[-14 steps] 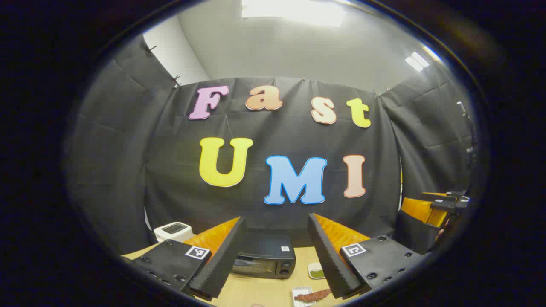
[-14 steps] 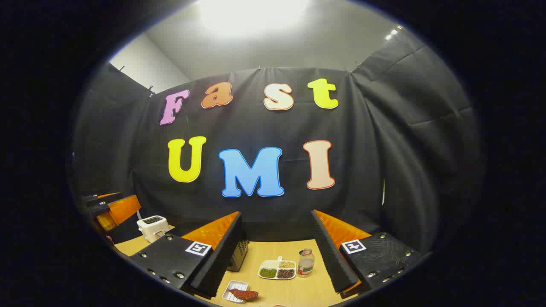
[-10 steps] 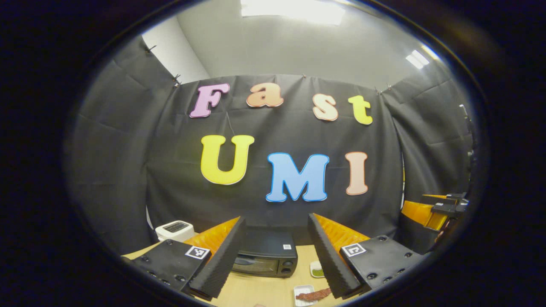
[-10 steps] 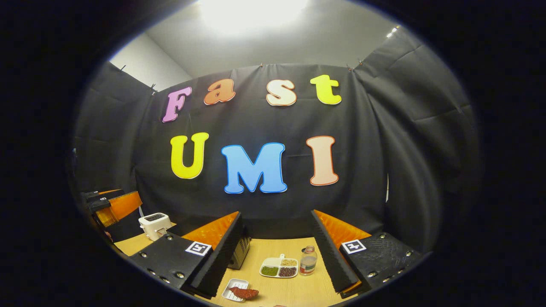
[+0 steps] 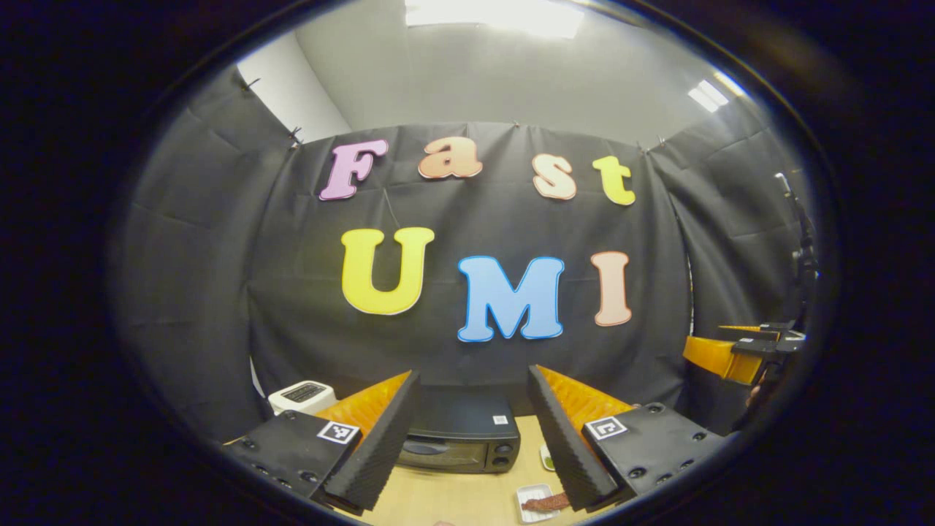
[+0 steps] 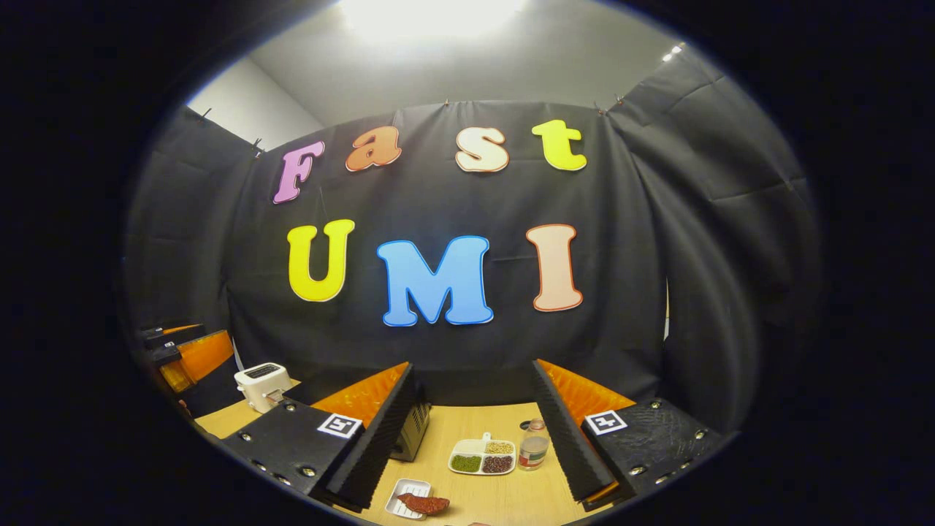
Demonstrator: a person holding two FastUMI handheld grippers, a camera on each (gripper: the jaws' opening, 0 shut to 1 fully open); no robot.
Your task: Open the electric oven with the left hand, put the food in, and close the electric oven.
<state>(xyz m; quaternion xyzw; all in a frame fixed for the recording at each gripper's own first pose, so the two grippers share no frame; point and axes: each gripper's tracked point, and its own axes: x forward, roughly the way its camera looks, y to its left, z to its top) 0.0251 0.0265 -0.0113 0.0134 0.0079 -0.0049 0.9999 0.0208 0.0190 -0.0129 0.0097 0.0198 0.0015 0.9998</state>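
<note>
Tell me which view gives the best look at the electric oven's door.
The left gripper view: the electric oven sits between the open left tool, front face toward the camera, door shut, knobs at its right. The right gripper view catches just the oven's vented side behind one finger.

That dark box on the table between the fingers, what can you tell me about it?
It is the electric oven, a small dark box with a flat top bearing a little white sticker. Its front has a glass door, shut, and knobs stacked at its right side. It stands upright on the wooden table. The right gripper view shows a vented side. Nothing touches it.
</note>
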